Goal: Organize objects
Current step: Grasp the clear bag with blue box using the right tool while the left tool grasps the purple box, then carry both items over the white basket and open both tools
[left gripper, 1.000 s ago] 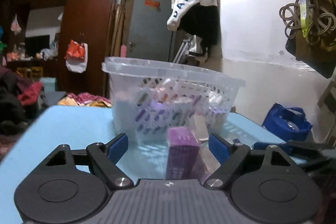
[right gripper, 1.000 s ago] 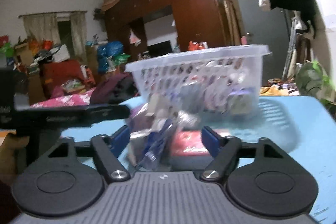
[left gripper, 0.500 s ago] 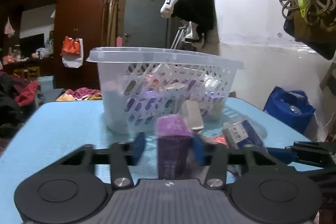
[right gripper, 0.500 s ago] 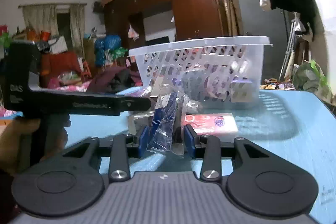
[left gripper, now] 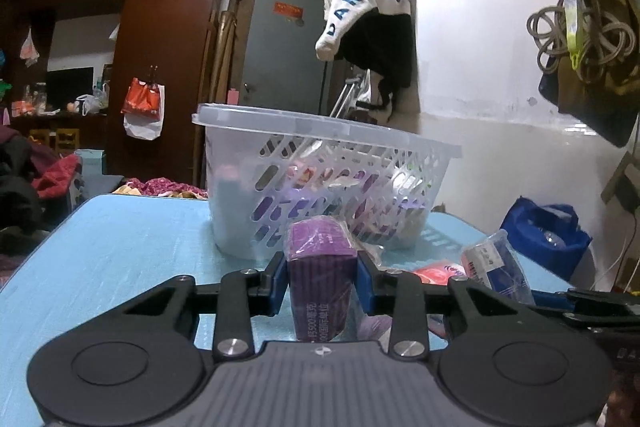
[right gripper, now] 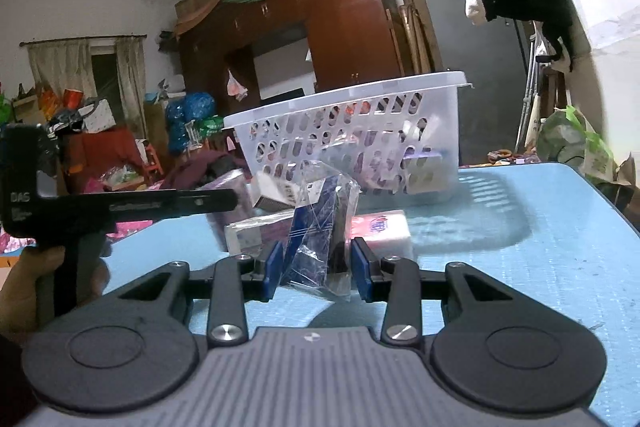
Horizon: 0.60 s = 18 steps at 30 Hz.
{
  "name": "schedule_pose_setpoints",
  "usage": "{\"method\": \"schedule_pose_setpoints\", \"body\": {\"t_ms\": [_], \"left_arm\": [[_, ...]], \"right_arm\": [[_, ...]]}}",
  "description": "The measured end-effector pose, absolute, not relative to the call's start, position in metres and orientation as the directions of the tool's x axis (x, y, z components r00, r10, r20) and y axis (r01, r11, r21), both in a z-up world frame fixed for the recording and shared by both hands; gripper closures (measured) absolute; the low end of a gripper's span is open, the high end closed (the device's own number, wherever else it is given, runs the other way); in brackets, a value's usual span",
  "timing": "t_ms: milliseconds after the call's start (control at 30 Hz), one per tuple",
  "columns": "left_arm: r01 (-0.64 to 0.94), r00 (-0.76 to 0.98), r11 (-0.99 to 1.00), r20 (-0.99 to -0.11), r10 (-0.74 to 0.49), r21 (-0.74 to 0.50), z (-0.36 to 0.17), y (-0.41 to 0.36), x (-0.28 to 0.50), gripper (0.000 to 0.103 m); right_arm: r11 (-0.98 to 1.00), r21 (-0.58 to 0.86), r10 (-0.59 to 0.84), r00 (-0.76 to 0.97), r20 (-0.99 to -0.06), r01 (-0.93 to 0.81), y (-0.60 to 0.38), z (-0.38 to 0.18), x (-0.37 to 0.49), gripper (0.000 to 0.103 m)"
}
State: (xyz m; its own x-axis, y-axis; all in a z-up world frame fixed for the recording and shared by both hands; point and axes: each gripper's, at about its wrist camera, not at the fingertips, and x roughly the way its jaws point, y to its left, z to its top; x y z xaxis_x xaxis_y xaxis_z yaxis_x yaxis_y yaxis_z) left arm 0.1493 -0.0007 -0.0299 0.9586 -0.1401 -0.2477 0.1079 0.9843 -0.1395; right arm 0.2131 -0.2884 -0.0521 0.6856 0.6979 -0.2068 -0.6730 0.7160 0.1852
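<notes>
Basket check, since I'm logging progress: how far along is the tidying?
Done: several packets already lie in the white basket. In hand: the left gripper grips a purple box; the right gripper grips a clear-wrapped blue packet. Left: the pink-and-white pack on the blue table.

Left gripper [left gripper: 322,281]: level, low over the table, pointing forward. Both blue pads [left gripper: 277,281] press the sides of a purple box [left gripper: 322,279], held upright between them.

Right gripper [right gripper: 316,273]: level, low, pointing forward. Its blue pads [right gripper: 273,271] close on a clear packet [right gripper: 320,227].

Left hand [right gripper: 44,287]: seen in the right wrist view, wrapped around the left gripper's black handle at the left edge.
</notes>
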Motion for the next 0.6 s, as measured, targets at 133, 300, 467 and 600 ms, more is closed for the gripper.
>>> {"method": "schedule_pose_setpoints", "body": {"t_ms": [133, 300, 467, 600], "left_arm": [[0.106, 0.965, 0.983, -0.224, -0.138, -0.150, -0.030, 0.004, 0.142, 0.064], [0.103, 0.969, 0.983, -0.209, -0.133, -0.150, -0.029, 0.005, 0.138, 0.064], [0.098, 0.977, 0.980, -0.172, -0.128, -0.173, -0.026, 0.011, 0.131, 0.064], [0.104, 0.980, 0.976, -0.149, -0.133, -0.191, -0.021, 0.015, 0.127, 0.064]], "right_arm": [[0.718, 0.189, 0.696, 0.692, -0.192, -0.670, -0.292, -0.053, 0.214, 0.062], [0.723, 0.174, 0.691, 0.704, -0.164, -0.669, -0.294, -0.048, 0.214, 0.062], [0.728, 0.168, 0.685, 0.713, -0.150, -0.665, -0.297, -0.043, 0.217, 0.062], [0.729, 0.155, 0.684, 0.716, -0.139, -0.667, -0.298, -0.038, 0.221, 0.062]]}}
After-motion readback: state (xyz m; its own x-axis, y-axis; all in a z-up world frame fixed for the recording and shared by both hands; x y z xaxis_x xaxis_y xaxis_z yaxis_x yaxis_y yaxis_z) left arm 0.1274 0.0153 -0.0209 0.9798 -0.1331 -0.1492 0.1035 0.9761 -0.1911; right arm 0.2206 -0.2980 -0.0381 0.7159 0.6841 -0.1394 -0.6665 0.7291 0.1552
